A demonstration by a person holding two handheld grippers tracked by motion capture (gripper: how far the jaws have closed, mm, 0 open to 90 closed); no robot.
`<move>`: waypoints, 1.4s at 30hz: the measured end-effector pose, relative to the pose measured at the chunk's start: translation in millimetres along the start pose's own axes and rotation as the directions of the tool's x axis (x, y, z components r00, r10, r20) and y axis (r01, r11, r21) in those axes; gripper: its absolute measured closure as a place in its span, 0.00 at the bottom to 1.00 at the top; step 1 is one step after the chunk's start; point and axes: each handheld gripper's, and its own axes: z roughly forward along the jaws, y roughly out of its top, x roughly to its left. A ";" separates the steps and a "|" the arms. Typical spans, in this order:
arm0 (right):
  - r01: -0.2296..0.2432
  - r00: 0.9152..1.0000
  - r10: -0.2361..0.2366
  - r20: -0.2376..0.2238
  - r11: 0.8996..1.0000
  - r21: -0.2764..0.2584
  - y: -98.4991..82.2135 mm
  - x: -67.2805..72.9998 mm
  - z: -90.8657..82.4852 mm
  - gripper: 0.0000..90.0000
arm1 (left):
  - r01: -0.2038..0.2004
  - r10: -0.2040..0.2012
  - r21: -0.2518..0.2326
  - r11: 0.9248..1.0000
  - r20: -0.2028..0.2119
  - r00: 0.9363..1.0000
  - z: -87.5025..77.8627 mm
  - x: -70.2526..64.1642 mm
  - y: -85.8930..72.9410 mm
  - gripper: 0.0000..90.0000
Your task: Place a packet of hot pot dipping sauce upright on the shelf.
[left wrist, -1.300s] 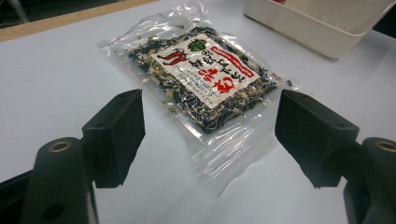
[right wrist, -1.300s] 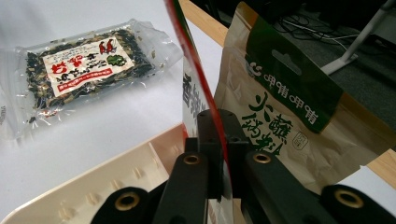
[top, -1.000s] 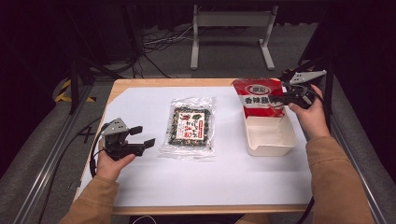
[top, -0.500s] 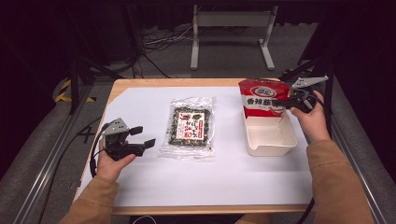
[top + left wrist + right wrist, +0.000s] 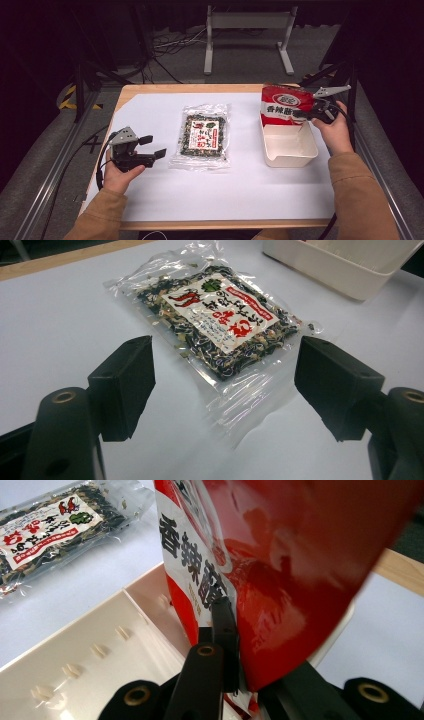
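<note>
The right claw is clamped on the lower edge of a red packet, holding it up over the far end of a white tray. In the right gripper view the jaws sit pressed together on the glossy red film, with black characters on a white band running up the packet's face; the tray's pale wall lies just below it. The packet is tilted, its top leaning away from the person's right hand, and its bottom hangs above the tray's inside rather than resting on the tabletop.

Over on the left side, the left claw rests low near the white sheet, jaws spread wide with nothing between them. Its tips face a clear packet of dark dried bits with a red and white label, which lies flat near the middle of the tabletop, just beyond the tips and not touching them. In the left gripper view that packet lies ahead between the two black jaws, its near corner of clear film crinkled, and a corner of the tray shows farther off.
</note>
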 end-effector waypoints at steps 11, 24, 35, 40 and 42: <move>-0.010 1.000 0.010 0.004 1.000 -0.006 -1.7 0.9 -0.1 0.99 | -0.006 0.007 0.014 1.000 -0.007 1.000 1.9 -0.8 0.1 0.26; -0.025 0.999 0.026 0.047 0.999 -0.033 -1.2 12.5 -10.3 0.67 | -0.004 0.004 0.012 1.000 -0.006 1.000 3.9 -0.8 0.5 0.25; -0.035 0.991 0.042 0.131 0.998 -0.054 -0.9 30.9 -38.4 0.53 | -0.046 0.045 0.056 0.997 0.018 0.999 17.4 -7.8 9.8 0.24; -0.034 0.989 0.043 0.144 0.998 -0.061 -4.3 38.8 -51.2 0.52 | -0.067 0.065 0.062 0.996 0.028 0.997 22.8 -10.0 13.7 0.23; -0.023 0.988 0.033 0.148 0.998 -0.064 -5.2 44.6 -55.9 0.51 | -0.075 0.074 0.068 0.995 0.026 0.997 25.3 -10.4 14.9 0.23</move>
